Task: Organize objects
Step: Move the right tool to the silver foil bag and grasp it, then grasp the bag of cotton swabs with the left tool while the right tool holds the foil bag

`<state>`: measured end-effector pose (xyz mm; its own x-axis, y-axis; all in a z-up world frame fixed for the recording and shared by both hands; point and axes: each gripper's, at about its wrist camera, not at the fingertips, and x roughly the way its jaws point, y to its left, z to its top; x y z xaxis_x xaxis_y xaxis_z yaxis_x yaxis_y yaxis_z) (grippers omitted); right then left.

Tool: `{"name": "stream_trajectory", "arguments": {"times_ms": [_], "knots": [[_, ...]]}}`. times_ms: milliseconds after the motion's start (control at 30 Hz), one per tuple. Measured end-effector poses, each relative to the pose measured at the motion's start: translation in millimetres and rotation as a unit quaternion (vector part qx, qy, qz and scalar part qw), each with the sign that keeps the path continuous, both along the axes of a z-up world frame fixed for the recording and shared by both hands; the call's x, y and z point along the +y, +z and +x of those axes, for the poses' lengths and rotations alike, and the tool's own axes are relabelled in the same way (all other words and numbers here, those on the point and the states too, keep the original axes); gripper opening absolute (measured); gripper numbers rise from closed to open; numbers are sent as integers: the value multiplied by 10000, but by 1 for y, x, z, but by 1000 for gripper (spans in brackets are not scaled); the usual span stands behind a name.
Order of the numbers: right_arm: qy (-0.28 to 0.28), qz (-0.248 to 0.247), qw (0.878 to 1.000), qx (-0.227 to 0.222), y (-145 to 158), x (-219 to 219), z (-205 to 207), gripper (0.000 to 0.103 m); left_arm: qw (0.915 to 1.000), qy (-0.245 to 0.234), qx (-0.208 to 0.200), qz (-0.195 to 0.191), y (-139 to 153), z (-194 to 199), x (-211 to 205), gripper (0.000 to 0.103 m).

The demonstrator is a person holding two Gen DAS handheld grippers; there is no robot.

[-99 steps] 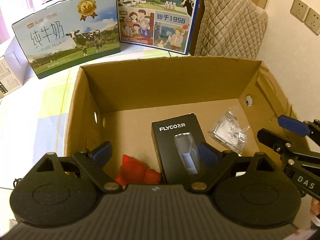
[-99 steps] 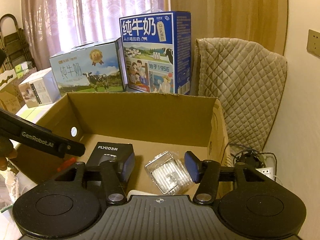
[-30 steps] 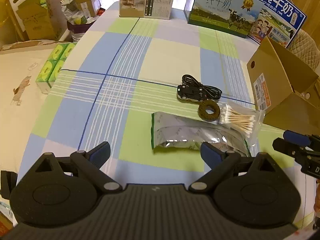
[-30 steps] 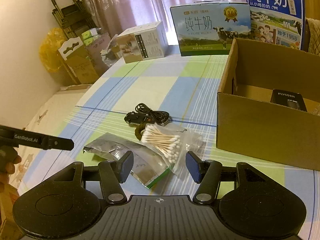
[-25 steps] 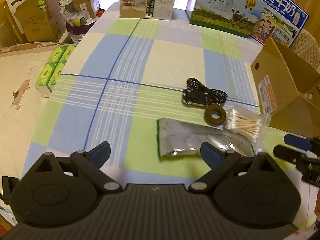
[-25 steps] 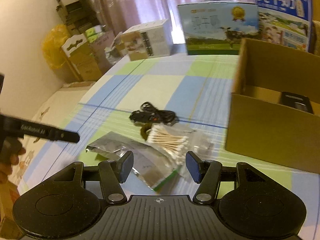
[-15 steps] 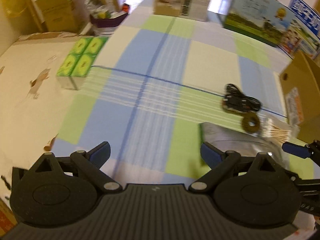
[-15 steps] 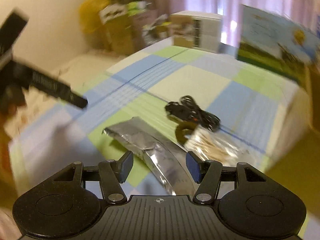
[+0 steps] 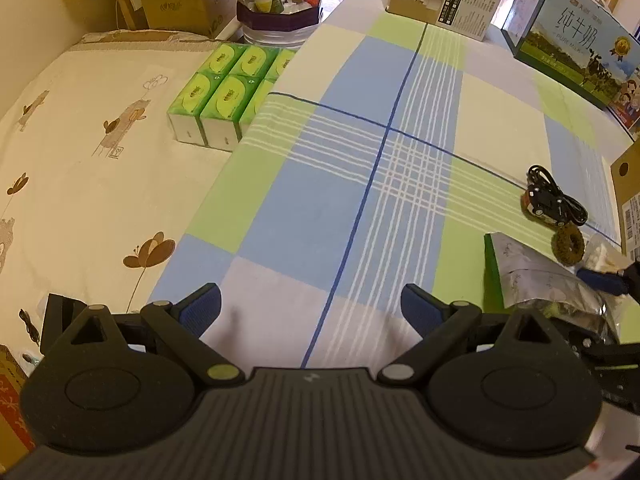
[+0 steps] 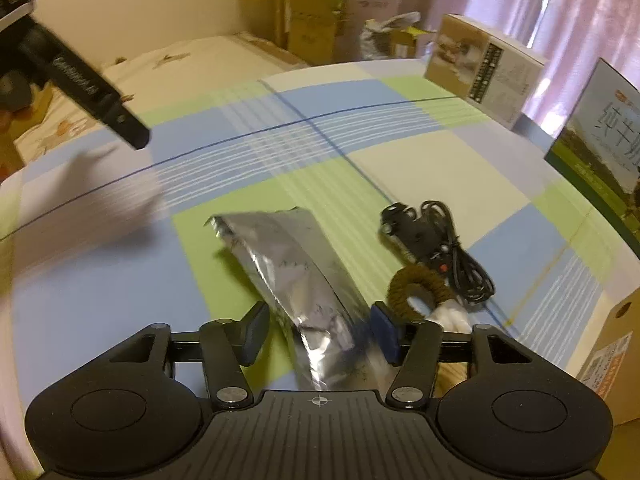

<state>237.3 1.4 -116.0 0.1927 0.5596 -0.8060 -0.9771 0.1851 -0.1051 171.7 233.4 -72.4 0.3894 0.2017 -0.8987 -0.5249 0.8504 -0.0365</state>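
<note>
Checked blue-green cloth on the tabletop (image 9: 360, 208), bed beside it. Silver foil pouch (image 10: 296, 276) lies flat, its near end between the right gripper (image 10: 320, 332) jaws, which are wide open and hold nothing, likely lined up to grab it. Beside the pouch: brown ring (image 10: 420, 292), black cable (image 10: 440, 240). Left gripper (image 9: 312, 308) open, empty, over bare cloth away from the pouch.

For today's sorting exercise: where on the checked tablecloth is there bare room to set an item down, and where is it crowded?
Free: the broad blue-and-green stretch of tablecloth between the tissue packs beside the table and the black cable, ahead of the left gripper. Crowded: the corner by the cardboard box, where cable, brown ring and foil pouch lie close together.
</note>
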Motion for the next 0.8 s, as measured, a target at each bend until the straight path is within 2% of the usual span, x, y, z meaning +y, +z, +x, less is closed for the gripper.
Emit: {"name": "stream_trajectory", "arguments": {"times_ms": [33, 233, 400, 600, 800], "knots": [[44, -11, 10000, -8, 1, -3, -3, 40, 10000, -18, 4, -3, -1, 0, -1, 95], [165, -56, 9996, 218, 4, -27, -26, 39, 9995, -321, -25, -55, -2, 10, -17, 95], [-68, -148, 9990, 424, 7, -64, -38, 39, 9974, -714, -61, -98, -4, 22, -40, 95], [-803, -232, 9950, 552, 12, -118, -41, 39, 9902, -1380, -151, -174, -9, 39, -79, 95], [-1956, -269, 9785, 603, 18, -177, -30, 39, 9738, -2217, -402, -297, -11, 57, -133, 95]]}}
